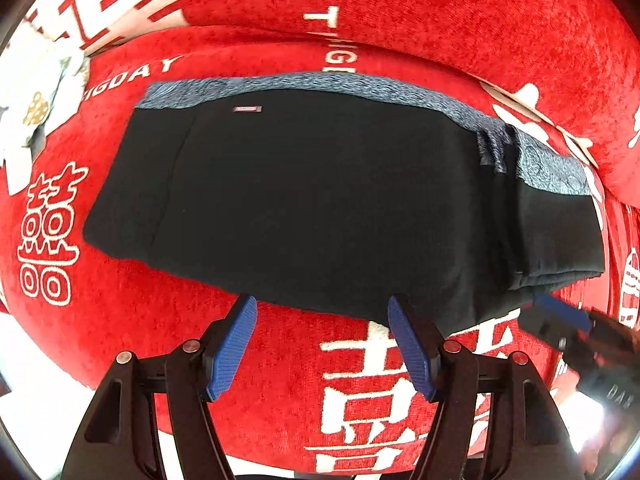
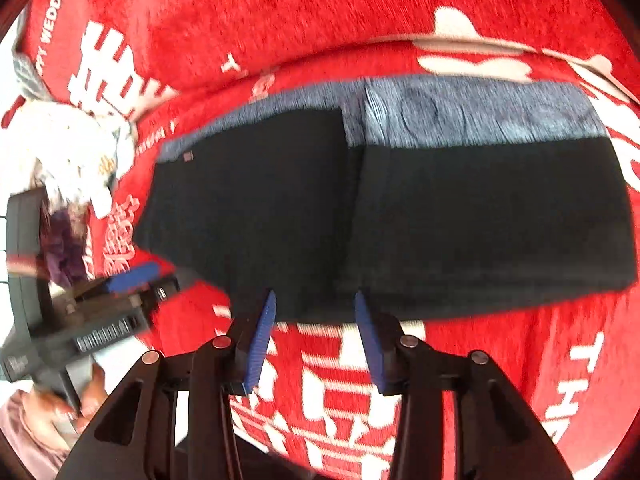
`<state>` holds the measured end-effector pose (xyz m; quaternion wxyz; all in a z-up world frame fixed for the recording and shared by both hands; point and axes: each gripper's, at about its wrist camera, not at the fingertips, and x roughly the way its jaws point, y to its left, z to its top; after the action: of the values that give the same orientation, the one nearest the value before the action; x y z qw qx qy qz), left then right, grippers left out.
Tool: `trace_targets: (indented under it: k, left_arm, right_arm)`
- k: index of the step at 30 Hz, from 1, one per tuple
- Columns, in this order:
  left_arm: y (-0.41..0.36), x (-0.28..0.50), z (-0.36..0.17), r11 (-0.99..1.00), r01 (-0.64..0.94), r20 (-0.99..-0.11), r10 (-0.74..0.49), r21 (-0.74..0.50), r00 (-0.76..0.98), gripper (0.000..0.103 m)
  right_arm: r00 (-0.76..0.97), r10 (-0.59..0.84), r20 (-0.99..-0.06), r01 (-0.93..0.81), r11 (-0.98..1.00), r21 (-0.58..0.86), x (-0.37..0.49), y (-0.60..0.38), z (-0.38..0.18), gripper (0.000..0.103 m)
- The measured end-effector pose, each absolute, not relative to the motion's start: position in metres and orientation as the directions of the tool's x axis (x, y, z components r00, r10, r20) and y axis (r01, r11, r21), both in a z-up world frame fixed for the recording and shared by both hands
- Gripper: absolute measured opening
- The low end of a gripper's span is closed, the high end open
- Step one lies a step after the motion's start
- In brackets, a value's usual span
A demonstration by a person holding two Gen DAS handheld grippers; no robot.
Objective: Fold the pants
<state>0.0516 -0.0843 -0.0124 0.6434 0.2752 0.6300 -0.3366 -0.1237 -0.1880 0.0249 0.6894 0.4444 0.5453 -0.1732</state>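
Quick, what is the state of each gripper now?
Left gripper: open, holding nothing, near the pants.
Right gripper: open, holding nothing.

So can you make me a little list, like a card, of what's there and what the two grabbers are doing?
pants: black pants with a grey-blue waistband, lying folded into a flat block
surface: red cloth with white letters and symbols
left gripper: left gripper open, empty, at the pants' near edge
right gripper: right gripper open, empty, also at the near edge
other: white patterned cloth off to the left side
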Motion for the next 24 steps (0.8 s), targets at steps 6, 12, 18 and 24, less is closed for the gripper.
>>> trace_targets:
  k: [6, 12, 18, 24]
  left_arm:
    - [-0.071, 0.061, -0.015, 0.651, 0.753, -0.995, -0.091, -0.095, -0.046, 0.069]
    - [-0.061, 0.067, -0.019, 0.662, 0.745, -0.996, -0.072, -0.083, -0.047, 0.097]
    - [-0.044, 0.080, -0.026, 0.690, 0.718, -0.996, -0.061, -0.090, -0.066, 0.097]
    - [-0.030, 0.094, -0.030, 0.724, 0.684, -0.995, -0.059, -0.095, -0.076, 0.097]
  right_arm:
    - [0.287, 0.270, -0.919, 0.748, 0.535, 0.392, -0.133, -0.175, 0.022, 0.052]
    - [0.257, 0.286, -0.923, 0.743, 0.552, 0.378, -0.119, -0.161, 0.021, 0.062]
    - [0.232, 0.298, -0.926, 0.718, 0.589, 0.370, -0.099, -0.148, 0.023, 0.070]
    - [0.201, 0.277, -0.940, 0.687, 0.644, 0.337, -0.081, -0.141, 0.026, 0.083]
